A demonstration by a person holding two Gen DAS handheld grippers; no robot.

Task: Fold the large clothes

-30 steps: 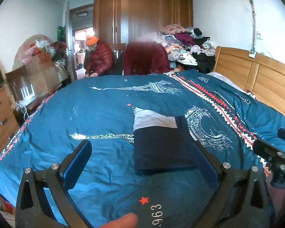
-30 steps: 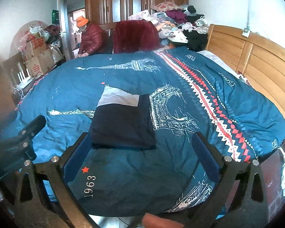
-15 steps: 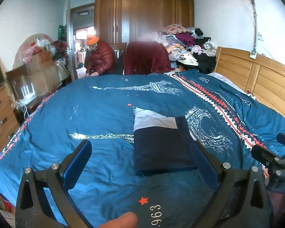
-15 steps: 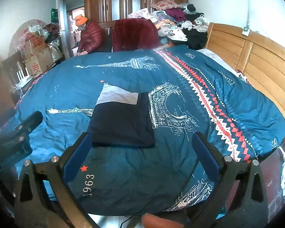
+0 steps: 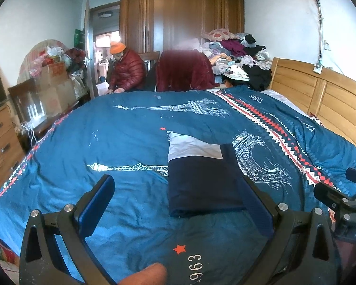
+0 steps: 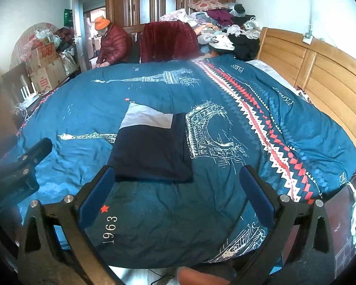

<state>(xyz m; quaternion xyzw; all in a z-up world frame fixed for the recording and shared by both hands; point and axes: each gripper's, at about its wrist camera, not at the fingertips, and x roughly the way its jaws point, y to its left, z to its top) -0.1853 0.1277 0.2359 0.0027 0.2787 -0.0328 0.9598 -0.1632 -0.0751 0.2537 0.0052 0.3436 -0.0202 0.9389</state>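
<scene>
And here is the folded garment [image 5: 201, 185], a neat navy rectangle with a pale lilac-white panel at its far end, lying flat in the middle of the bed on the teal duvet [image 5: 130, 142]. The duvet carries white Eiffel Tower drawings, a red and white zigzag band, a small red star and the figures "1963" near the front edge.

The left gripper [image 5: 178, 204] hangs above the near edge of the bed, blue-padded fingers [image 5: 97, 201] spread wide, nothing between them. From this view the garment's near edge sits just beyond the finger tips, toward the right-hand one. A fingertip of the person holding it shows at the bottom of the frame.

The right gripper [image 6: 178, 190] is just as wide apart and just as empty, its blue pads [image 6: 256, 194] hanging over the duvet. In its view the garment [image 6: 152, 154] lies just past the left finger tip, apart from it as far as can be told. Each gripper shows at the edge of the other's camera.

Behind the bed, a person in an orange hat and red puffer jacket [image 5: 128, 68] bends near a doorway. A dark red blanket [image 5: 182, 71] drapes over a chair, a heap of clothes [image 5: 237, 57] rises beside the wooden headboard [image 5: 320, 95], and a brown wardrobe [image 5: 178, 16] fills the back wall. Cardboard boxes [image 6: 47, 66] stack at the left.
</scene>
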